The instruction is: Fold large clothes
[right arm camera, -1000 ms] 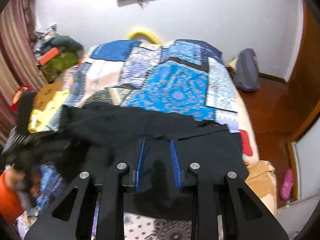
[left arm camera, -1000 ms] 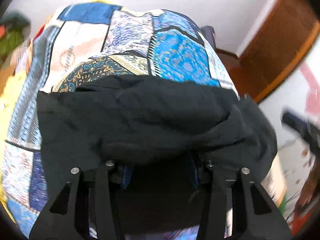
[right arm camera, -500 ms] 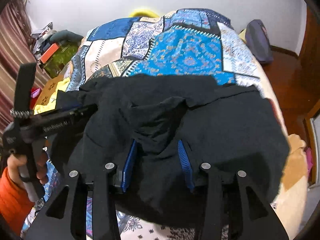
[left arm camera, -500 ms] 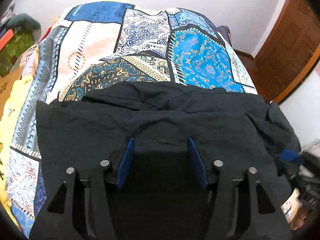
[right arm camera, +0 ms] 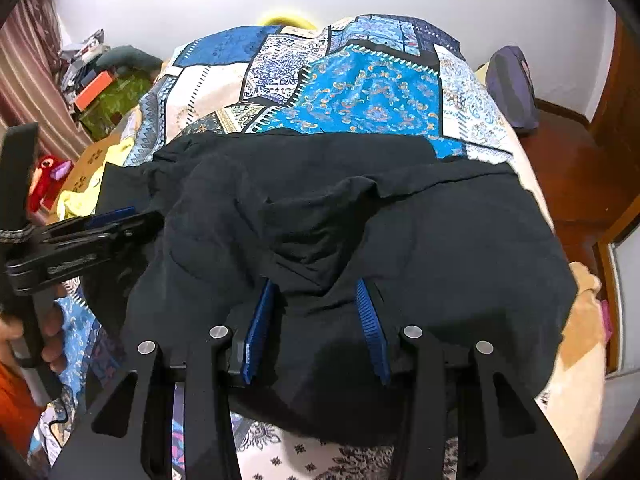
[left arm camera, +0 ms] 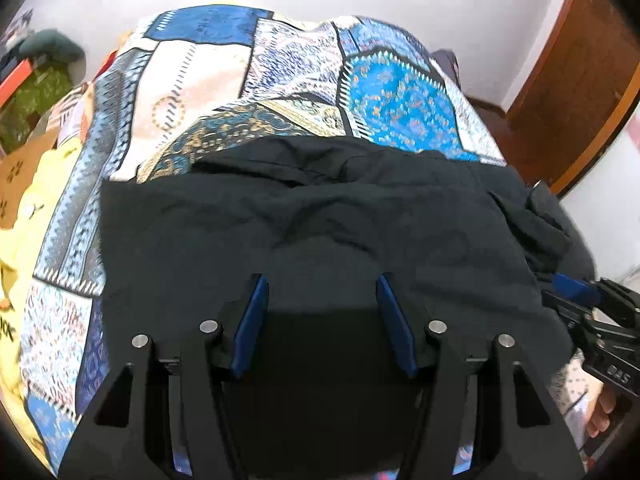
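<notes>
A large black garment (left arm camera: 320,220) lies spread over the near end of a bed with a blue patchwork cover (left arm camera: 384,92); it also shows in the right wrist view (right arm camera: 440,240). My left gripper (left arm camera: 320,284) is open, its blue pads wide apart just above the cloth, holding nothing. My right gripper (right arm camera: 316,288) is open too, with a raised fold of the garment bunched between its pads. The left gripper appears at the left of the right wrist view (right arm camera: 92,228), and the right gripper at the right edge of the left wrist view (left arm camera: 592,308).
The bed reaches back to a white wall. Clutter and a yellow cloth (right arm camera: 80,196) lie on its left side. A dark bag (right arm camera: 512,84) sits on the red floor at the right, beside a wooden door (left arm camera: 580,80).
The garment has come down from a lifted bunch and now lies flatter on the bed. Both grippers have opened wider and the cloth no longer covers the left pads.
</notes>
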`<state>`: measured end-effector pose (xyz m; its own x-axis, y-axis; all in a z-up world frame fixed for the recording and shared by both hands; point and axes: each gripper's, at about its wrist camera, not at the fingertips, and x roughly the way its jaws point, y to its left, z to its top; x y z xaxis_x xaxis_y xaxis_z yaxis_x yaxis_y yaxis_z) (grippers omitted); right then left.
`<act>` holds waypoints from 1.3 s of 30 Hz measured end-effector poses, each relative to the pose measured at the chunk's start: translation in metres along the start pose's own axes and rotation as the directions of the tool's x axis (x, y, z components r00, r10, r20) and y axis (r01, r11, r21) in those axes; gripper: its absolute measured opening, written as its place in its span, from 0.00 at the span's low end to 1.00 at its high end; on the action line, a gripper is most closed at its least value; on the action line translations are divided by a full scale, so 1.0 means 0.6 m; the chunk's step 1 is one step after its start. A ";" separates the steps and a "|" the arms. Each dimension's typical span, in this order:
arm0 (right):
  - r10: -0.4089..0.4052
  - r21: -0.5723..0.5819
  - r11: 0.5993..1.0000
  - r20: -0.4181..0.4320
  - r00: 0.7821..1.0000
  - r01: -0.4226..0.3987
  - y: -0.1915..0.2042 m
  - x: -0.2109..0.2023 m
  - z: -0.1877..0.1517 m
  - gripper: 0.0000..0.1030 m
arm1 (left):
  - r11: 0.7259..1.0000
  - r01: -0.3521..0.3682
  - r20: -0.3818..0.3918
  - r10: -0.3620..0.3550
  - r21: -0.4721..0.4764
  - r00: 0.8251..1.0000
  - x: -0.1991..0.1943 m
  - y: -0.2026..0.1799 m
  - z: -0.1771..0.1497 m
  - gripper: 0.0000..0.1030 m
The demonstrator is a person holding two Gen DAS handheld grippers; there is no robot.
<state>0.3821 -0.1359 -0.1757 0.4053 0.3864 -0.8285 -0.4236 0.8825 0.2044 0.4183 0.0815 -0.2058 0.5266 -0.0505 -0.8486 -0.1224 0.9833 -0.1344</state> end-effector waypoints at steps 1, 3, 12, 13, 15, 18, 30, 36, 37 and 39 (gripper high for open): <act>-0.005 -0.005 1.000 0.004 1.000 0.005 0.001 -0.008 0.000 0.39 | 1.000 -0.002 0.011 0.003 -0.019 1.000 -0.015 0.007 -0.006 0.56; -0.002 -0.011 1.000 0.022 1.000 0.002 0.005 -0.026 -0.003 0.39 | 0.998 -0.028 0.039 0.030 -0.049 0.999 -0.045 0.022 -0.022 0.57; 0.041 -0.053 0.998 0.083 0.996 -0.037 0.037 -0.059 0.002 0.46 | 0.948 0.114 0.040 -0.107 -0.298 0.993 -0.109 0.116 -0.112 0.67; 0.039 -0.054 0.998 0.077 0.996 -0.035 0.039 -0.053 0.001 0.47 | 0.941 0.132 0.039 -0.126 -0.313 0.991 -0.109 0.119 -0.118 0.67; 0.032 -0.059 0.998 0.053 0.998 -0.029 0.042 -0.037 -0.002 0.47 | 0.912 0.192 0.035 -0.193 -0.363 0.981 -0.100 0.124 -0.136 0.67; 0.034 -0.033 0.999 0.050 0.998 -0.033 0.034 -0.021 -0.008 0.61 | 0.859 0.261 0.022 -0.281 -0.440 0.960 -0.072 0.127 -0.154 0.67; 0.096 0.027 0.995 0.027 0.995 -0.097 0.011 -0.005 -0.014 0.68 | 0.574 0.390 0.161 -0.409 -0.720 0.898 0.012 0.180 -0.187 0.81; 0.096 0.022 0.995 0.025 0.995 -0.096 0.008 -0.001 -0.015 0.69 | 0.527 0.390 0.218 -0.359 -0.755 0.907 0.050 0.182 -0.160 0.92; 0.095 0.021 0.995 0.024 0.995 -0.095 0.009 0.000 -0.015 0.69 | 0.528 0.385 0.225 -0.342 -0.757 0.912 0.053 0.179 -0.156 0.92; 0.095 0.024 0.995 0.021 0.995 -0.096 0.009 0.000 -0.015 0.69 | 0.544 0.356 0.224 -0.296 -0.760 0.929 0.058 0.168 -0.141 0.90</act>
<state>0.3727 -0.1332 -0.1792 0.3805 0.4742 -0.7940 -0.4407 0.8477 0.2951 0.3529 0.1642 -0.2921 0.7135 -0.2984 -0.6339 -0.5183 0.3839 -0.7641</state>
